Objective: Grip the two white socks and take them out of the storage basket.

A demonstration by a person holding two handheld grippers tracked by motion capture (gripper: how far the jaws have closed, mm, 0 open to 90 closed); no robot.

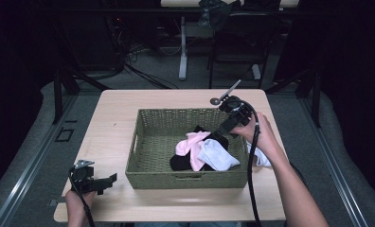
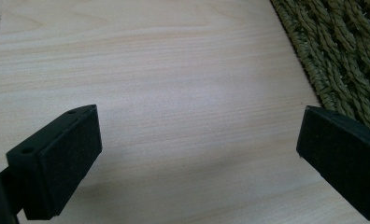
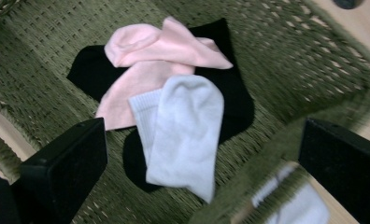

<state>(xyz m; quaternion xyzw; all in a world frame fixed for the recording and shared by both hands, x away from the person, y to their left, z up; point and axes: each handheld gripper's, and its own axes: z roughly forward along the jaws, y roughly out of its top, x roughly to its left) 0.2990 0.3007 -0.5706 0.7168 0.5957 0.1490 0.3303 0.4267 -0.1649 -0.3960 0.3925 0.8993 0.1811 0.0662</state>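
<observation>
Black jaws of the right gripper (image 1: 222, 129) stand wide and empty above the woven basket (image 1: 150, 177), probably ready to pick. Inside lie a white sock (image 3: 185, 133), pink socks (image 3: 162, 51) and black socks (image 3: 92, 70); another white sock (image 1: 260, 158) lies outside on the table (image 1: 110, 125). The left gripper (image 1: 111, 179), jaws wide, waits beside the basket.
</observation>
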